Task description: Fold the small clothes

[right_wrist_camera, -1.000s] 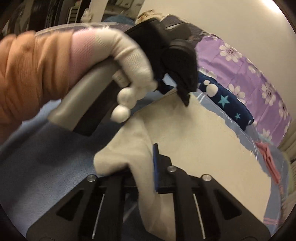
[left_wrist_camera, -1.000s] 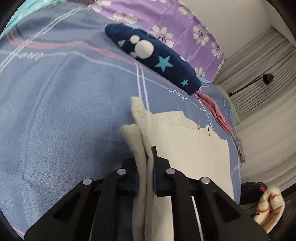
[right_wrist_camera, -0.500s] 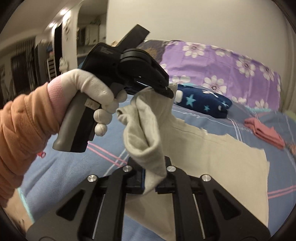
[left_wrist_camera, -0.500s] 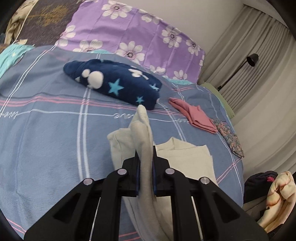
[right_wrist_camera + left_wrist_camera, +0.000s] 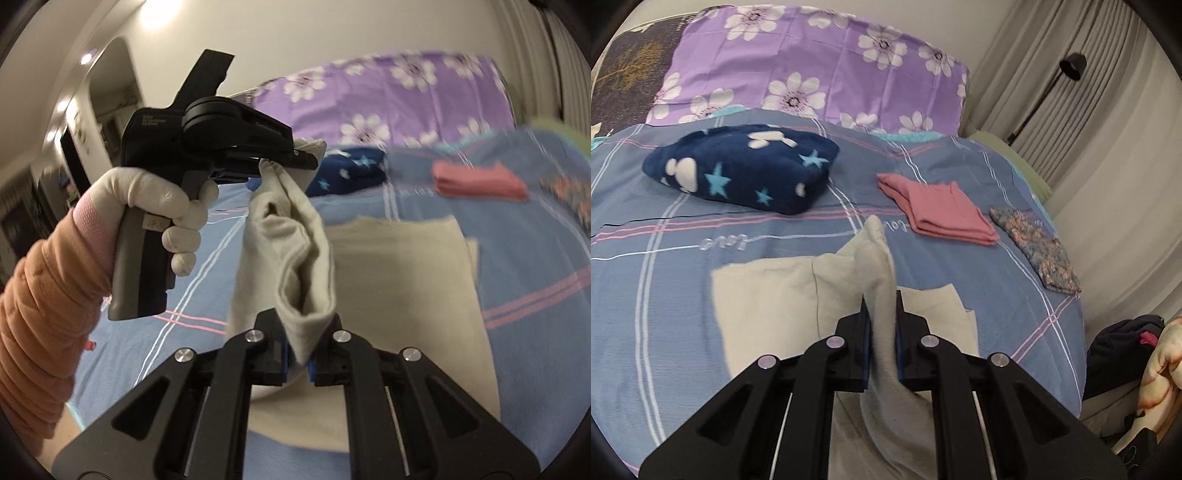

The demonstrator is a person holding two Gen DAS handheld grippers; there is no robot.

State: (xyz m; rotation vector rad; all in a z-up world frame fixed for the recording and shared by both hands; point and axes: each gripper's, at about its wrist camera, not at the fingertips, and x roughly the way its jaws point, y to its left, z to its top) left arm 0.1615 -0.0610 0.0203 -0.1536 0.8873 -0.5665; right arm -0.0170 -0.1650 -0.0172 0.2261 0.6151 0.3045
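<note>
A beige garment (image 5: 768, 295) lies partly on the blue checked bedspread (image 5: 665, 229), its near edge lifted off it. My left gripper (image 5: 881, 314) is shut on a bunched fold of that cloth, which rises between the jaws. In the right wrist view my right gripper (image 5: 299, 350) is shut on another corner of the beige garment (image 5: 399, 280). The cloth hangs in a sagging fold from there up to the left gripper (image 5: 303, 160), held by a white-gloved hand (image 5: 155, 199) in an orange sleeve. The far part of the garment rests flat on the bed.
A folded navy star-print blanket (image 5: 738, 173) lies at the back left. A folded pink garment (image 5: 942, 214) and a folded floral cloth (image 5: 1038, 251) lie to the right of it. Purple flowered pillows (image 5: 812, 62), curtains, a black lamp (image 5: 1071, 66) and piled clothes (image 5: 1123, 343) ring the bed.
Both grippers have risen and swung across the bed, still holding the beige cloth. The lifted edge has been carried over the flat part, and the folded pink and floral clothes have come into view.
</note>
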